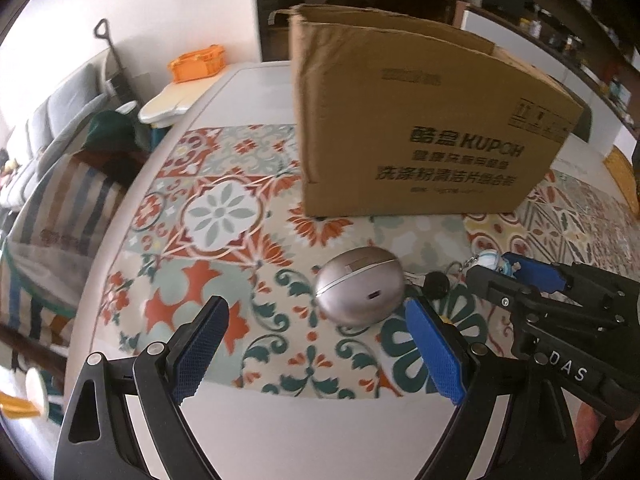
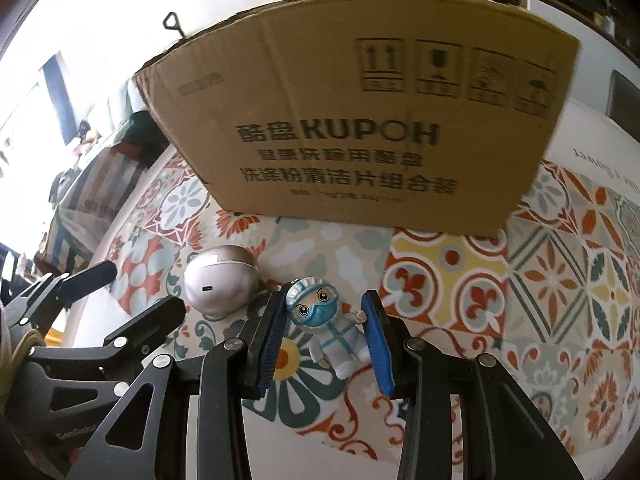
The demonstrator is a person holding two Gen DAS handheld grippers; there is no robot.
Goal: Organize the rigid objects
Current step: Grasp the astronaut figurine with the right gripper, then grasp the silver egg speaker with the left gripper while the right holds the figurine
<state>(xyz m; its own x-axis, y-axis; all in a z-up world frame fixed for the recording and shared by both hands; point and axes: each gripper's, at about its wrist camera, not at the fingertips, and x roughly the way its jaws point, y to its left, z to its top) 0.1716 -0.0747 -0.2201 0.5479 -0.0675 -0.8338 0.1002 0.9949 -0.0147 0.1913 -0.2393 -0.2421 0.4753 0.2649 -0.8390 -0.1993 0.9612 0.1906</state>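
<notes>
Your right tongs (image 2: 326, 340) pinch the masked figurine keychain (image 2: 332, 330) just above the desk (image 1: 248, 432) | left tongs (image 1: 316, 344) spread, empty, near the silver egg-shaped case (image 1: 358, 290) | cardboard box (image 1: 420, 120) behind; nothing visibly boxed yet.

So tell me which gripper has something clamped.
The right gripper, shut on the masked figurine keychain; the left gripper is open, holding nothing.

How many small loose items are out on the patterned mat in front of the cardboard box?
2: the silver egg-shaped case on the mat, and the masked figurine keychain gripped in the right tongs. The box's inside is hidden.
</notes>
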